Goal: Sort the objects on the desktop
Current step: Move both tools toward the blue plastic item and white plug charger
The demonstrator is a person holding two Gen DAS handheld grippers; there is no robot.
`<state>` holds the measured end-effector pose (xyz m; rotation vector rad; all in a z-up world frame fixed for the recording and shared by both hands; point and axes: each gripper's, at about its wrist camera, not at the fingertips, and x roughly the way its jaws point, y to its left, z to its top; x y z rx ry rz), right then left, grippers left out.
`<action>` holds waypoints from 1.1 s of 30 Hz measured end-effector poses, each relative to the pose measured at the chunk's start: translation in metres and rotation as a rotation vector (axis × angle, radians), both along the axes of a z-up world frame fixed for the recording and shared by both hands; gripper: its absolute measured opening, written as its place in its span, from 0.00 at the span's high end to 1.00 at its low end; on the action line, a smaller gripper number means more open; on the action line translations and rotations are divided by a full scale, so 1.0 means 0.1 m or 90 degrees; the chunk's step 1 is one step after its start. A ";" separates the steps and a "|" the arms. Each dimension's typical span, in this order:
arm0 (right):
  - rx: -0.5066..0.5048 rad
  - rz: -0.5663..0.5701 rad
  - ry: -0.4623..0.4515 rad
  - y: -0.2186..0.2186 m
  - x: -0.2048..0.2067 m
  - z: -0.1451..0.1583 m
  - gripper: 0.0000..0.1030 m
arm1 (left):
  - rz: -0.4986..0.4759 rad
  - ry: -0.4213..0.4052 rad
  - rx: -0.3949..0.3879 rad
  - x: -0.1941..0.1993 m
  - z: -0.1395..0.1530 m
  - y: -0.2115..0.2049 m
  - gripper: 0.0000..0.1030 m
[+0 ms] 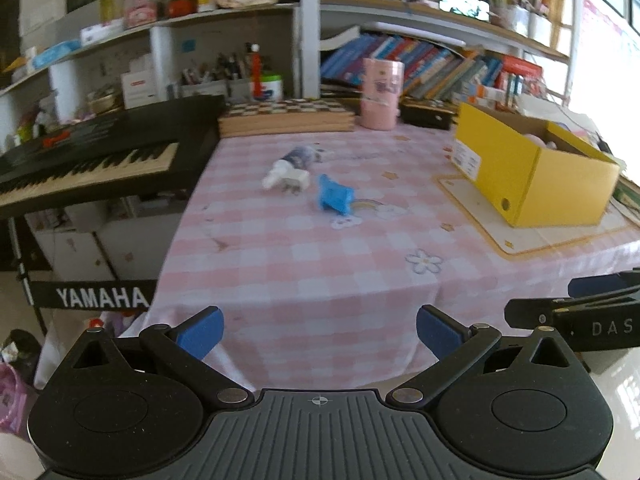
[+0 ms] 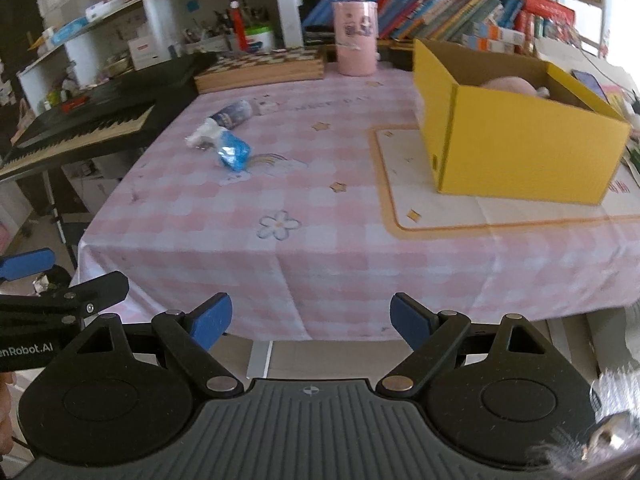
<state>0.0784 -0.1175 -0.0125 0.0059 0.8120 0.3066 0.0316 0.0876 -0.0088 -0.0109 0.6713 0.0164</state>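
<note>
Both tools, left tool (image 1: pixel 320 334) and right tool (image 2: pixel 311 322), hang empty with jaws apart before the bench (image 2: pixel 320 280); next likely reaching the blue packet (image 2: pixel 234 153) for the yellow box (image 2: pixel 520 152).

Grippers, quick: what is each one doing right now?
Left gripper: jaws open, holding nothing.
Right gripper: jaws open, holding nothing.

One yellow box (image 2: pixel 520 140) is seen on the worktop (image 2: pixel 320 248). Three small loose things are counted to its left: one blue packet (image 2: pixel 234 152), one white plug-like piece (image 2: pixel 204 134) and one dark tube (image 2: pixel 234 114). One pink canister (image 2: pixel 356 38) and one chequered board (image 2: pixel 260 66) are seen behind the box. One keyboard (image 2: pixel 88 124) is seen far to its left.
</note>
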 end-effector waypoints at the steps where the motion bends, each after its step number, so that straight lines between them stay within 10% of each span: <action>1: -0.001 0.005 -0.002 0.03 0.00 0.01 0.16 | 0.006 -0.002 -0.002 0.00 0.01 0.03 0.00; 33: -0.005 0.098 -0.029 0.33 0.97 0.08 0.16 | 0.055 -0.015 0.007 0.71 0.05 0.10 0.00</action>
